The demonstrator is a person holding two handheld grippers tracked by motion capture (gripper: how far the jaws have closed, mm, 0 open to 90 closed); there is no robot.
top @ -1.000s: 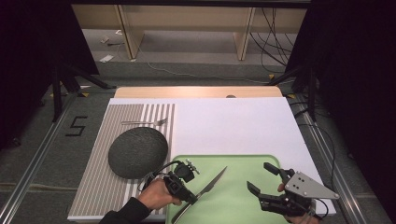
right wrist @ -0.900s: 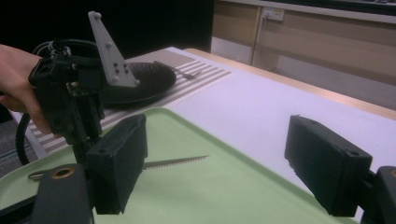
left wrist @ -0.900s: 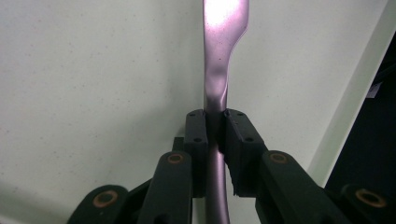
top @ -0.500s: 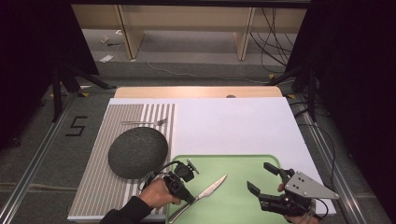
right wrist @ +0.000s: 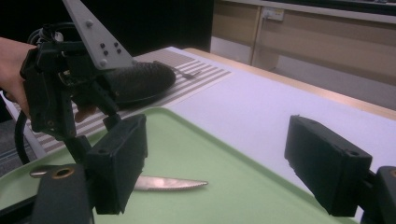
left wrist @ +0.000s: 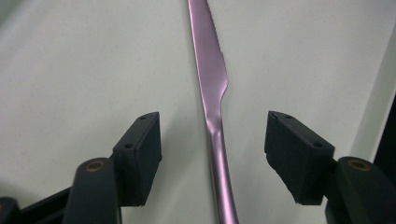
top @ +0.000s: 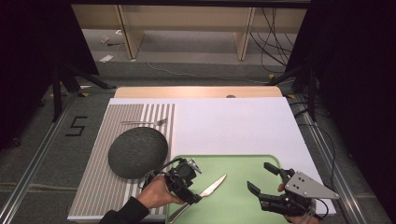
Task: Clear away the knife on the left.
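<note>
So the knife (top: 205, 191) was lying flat on the green tray (top: 238, 163) at the near edge of the desk (top: 233, 121), blade pointing toward the middle of the tray. The left tongs (top: 189, 193) had just been opening, and in the left gripper view the handle (left wrist: 219, 154) sat between the two jaws with clear gaps on both sides, so nothing was gripped anymore. The right tongs (top: 261, 179) hovered wide and empty over the tray's right part. Looked like the knife part was pretty much done. The fork (top: 144, 122) was on the striped mat (top: 98, 186) behind the dark bowl (top: 137, 151), which I think was upside down, hard to tell, so probably those were left.
</note>
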